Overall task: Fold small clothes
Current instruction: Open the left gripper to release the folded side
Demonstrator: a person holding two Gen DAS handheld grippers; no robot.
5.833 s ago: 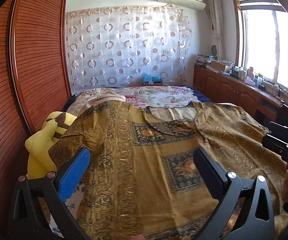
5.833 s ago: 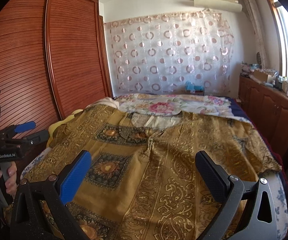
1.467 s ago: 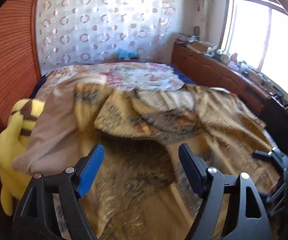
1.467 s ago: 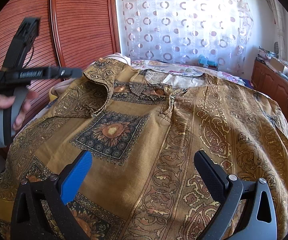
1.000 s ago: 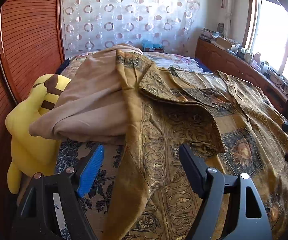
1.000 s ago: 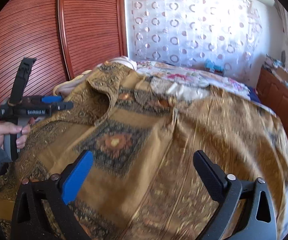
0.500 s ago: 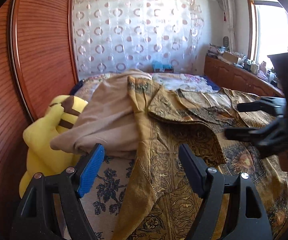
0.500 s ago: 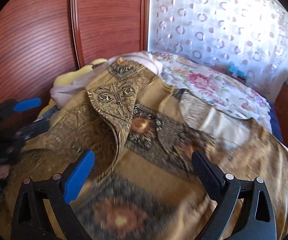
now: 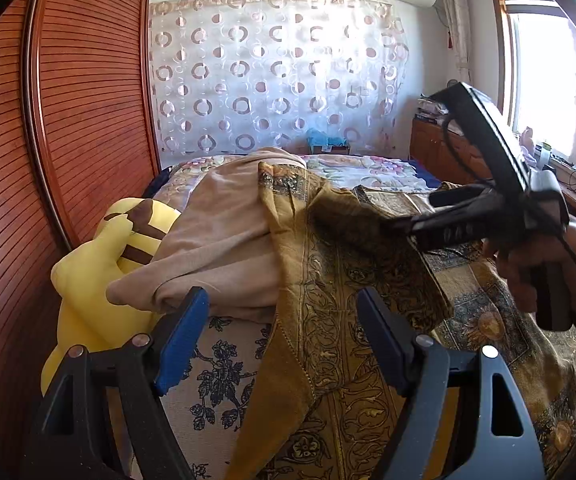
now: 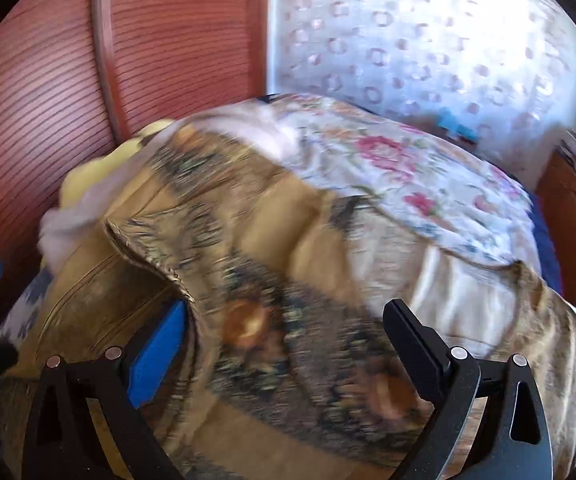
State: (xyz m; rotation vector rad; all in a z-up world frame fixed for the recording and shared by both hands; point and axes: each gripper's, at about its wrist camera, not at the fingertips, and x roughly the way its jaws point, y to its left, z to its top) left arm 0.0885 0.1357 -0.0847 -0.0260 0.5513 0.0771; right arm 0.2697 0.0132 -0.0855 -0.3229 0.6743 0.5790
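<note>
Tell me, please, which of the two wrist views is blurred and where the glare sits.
Right wrist view: motion blur smears the gold patterned shirt and curtain; the right gripper itself stays sharp. Left wrist view: crisp, but the window is blown out white, and fisheye bends the wardrobe.

I see the bed [image 9: 224, 364] in its blue-flowered sheet carrying a gold patterned garment [image 9: 328, 344] spread across it, a beige garment [image 9: 224, 236] just left of that, and a floral quilt [image 10: 408, 168] beyond it.
</note>
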